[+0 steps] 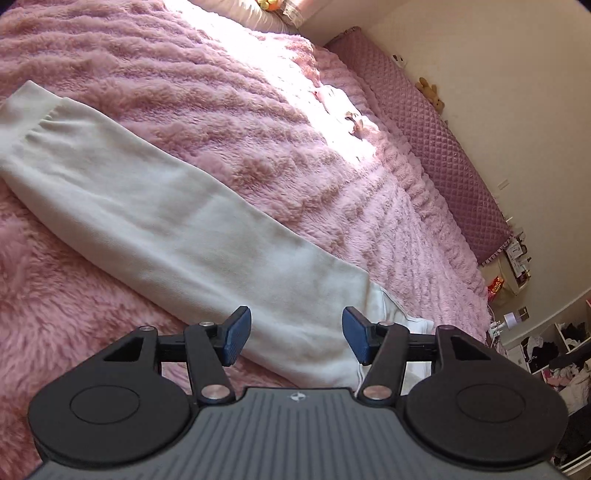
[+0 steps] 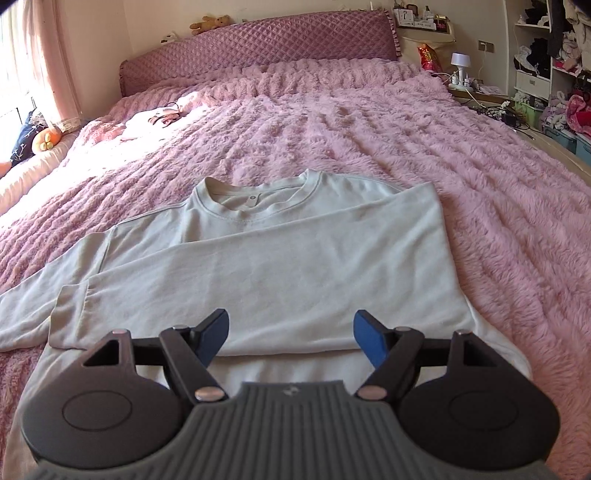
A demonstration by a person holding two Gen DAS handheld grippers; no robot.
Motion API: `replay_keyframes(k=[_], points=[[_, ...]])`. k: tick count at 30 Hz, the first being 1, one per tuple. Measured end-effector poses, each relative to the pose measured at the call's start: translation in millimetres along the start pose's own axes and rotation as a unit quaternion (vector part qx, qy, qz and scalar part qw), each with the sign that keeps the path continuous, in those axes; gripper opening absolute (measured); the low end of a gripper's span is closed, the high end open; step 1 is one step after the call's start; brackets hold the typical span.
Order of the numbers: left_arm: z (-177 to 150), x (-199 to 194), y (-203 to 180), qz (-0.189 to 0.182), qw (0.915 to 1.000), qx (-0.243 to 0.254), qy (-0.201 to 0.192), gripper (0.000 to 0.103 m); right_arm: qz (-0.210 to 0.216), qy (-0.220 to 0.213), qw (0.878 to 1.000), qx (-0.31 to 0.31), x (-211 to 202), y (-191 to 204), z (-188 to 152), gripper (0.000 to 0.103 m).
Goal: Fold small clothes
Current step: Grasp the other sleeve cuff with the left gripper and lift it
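A pale grey long-sleeved sweatshirt [image 2: 295, 254] lies flat on the pink fluffy bedspread [image 2: 369, 129], collar away from me. Its right sleeve [image 2: 229, 273] is folded across the chest, with the cuff at the left. Its other sleeve [image 1: 155, 206] stretches straight out over the bedspread [image 1: 184, 92] in the left wrist view. My left gripper [image 1: 297, 338] is open and empty, just above that sleeve near the shoulder. My right gripper [image 2: 291, 341] is open and empty, above the lower edge of the folded sleeve.
A quilted mauve headboard [image 2: 258, 48] stands at the far end of the bed, with a teddy bear [image 2: 210, 23] on top. A small pinkish item [image 2: 164, 116] lies in the sunlit patch. A cluttered nightstand [image 2: 465, 79] and shelves [image 2: 554, 55] stand at the right.
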State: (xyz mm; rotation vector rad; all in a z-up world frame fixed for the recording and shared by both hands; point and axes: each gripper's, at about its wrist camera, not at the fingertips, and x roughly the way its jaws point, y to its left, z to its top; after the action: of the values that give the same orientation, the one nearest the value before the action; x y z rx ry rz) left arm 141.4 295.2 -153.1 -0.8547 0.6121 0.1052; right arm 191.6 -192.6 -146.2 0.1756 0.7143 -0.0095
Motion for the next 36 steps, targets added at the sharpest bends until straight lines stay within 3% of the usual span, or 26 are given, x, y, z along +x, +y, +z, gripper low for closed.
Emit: replay_keyframes(k=[6,10,17,29,31,33,36], points=[[15.9,-54.8,62.4,0.066,0.9940,-0.057,-0.066,0.065,0.052,0.007,0.998,-0.033,-1.6,62.1,-7.8,0.071],[30.7,-76.0,105.2,0.102,0.9792,-0.114,-0.133,0.065,0.073,0.009,0.996,-0.056,-6.9,91.2,-11.0,0.073],[47.6,-59.9,145.5,0.095,0.9666,-0.192,-0.141,0.065,0.075,0.011,0.993,-0.089,-14.4,111.9,-14.4,0.075],[74.3,-23.3,160.5,0.067,0.9572,-0.235,-0.154,0.065,0.066,0.020,0.992,-0.106,-11.6,115.0,-15.6,0.075],[75.9,-25.3,157.0,0.054,0.9594,-0.227,-0.159,0.054,0.065,0.022,0.992,-0.102,-10.8,113.9,-15.4,0.075],[76.8,-30.4,148.7,0.050,0.9640,-0.202,-0.165,0.013,0.066,0.024,0.993,-0.098,-9.2,113.1,-15.3,0.075],[77.1,-37.7,134.4,0.038,0.9685,-0.171,-0.177,0.009,0.068,0.027,0.993,-0.095,-8.6,112.5,-16.5,0.076]])
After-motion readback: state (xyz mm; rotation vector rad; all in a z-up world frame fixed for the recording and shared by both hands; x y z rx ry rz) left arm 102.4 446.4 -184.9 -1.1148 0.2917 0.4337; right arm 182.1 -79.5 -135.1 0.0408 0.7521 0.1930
